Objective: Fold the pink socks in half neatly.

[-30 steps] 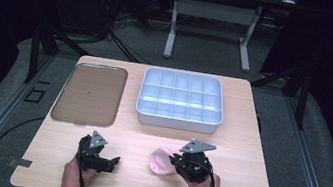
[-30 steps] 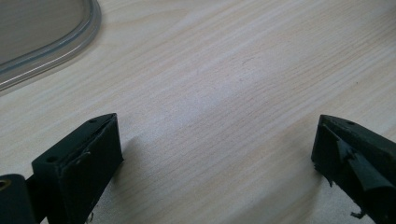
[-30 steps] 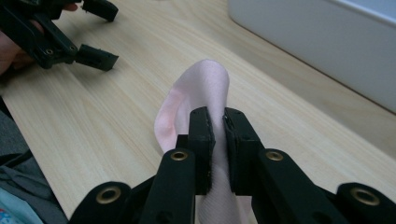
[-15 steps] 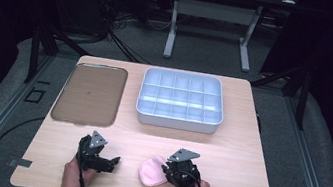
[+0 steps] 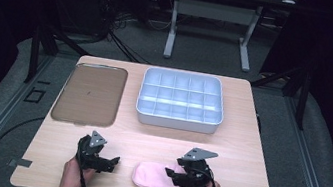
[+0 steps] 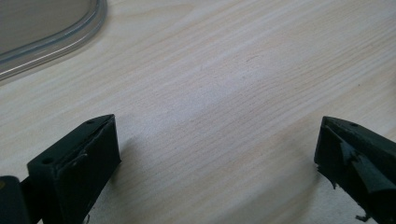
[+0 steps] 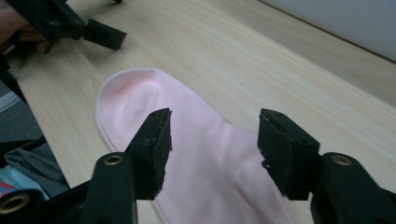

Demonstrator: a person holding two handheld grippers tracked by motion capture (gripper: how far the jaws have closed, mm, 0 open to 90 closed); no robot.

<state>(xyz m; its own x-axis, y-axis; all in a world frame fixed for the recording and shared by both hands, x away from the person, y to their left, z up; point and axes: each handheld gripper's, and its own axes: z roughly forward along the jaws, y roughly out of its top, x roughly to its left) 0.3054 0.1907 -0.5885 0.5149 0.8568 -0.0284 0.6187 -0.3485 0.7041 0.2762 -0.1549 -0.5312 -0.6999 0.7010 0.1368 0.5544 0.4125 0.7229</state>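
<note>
The right hand-held gripper (image 7: 212, 140), its jaws just opening, sits over the pink sock (image 7: 205, 154) lying flat on the surface (image 5: 156, 142), while the left hand-held gripper (image 6: 215, 154) stands wide apart, holding nothing.

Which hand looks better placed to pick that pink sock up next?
The right. Its claw has just been opening and hangs right over the pink sock, jaws apart. The left claw sits open over bare table, off to the sock's side.
</note>
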